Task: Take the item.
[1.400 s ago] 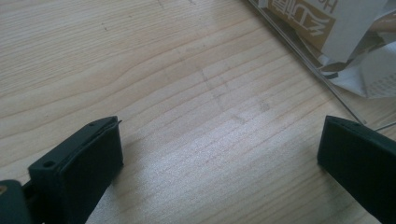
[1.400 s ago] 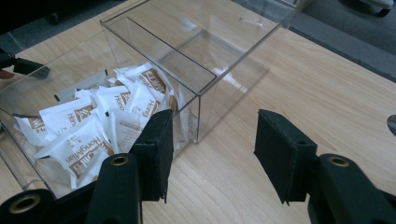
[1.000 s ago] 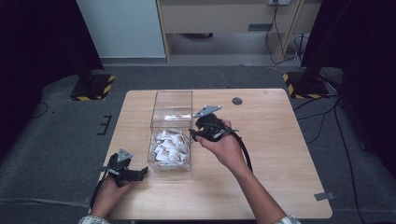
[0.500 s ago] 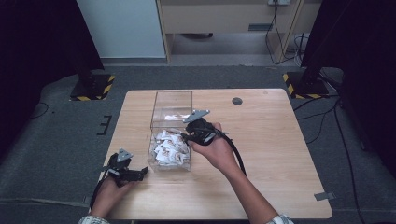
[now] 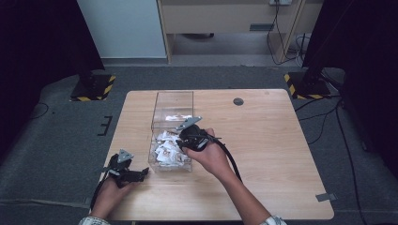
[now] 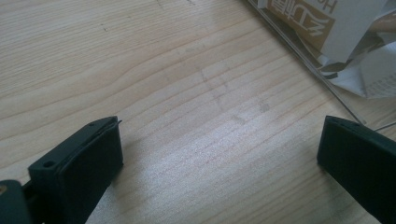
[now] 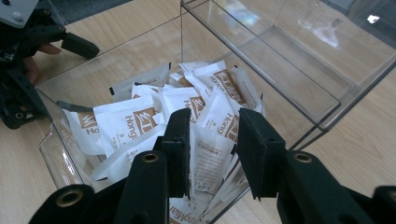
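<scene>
Right gripper [image 7: 212, 154] has moved from above the box's [image 5: 172, 101] right wall down and left into its near half, jaws now partly closed around a packet [image 7: 210, 156].

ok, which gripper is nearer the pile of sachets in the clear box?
Right. The right gripper is over the sachets inside the clear box; the left gripper sits on the table outside the box's near-left corner.
</scene>
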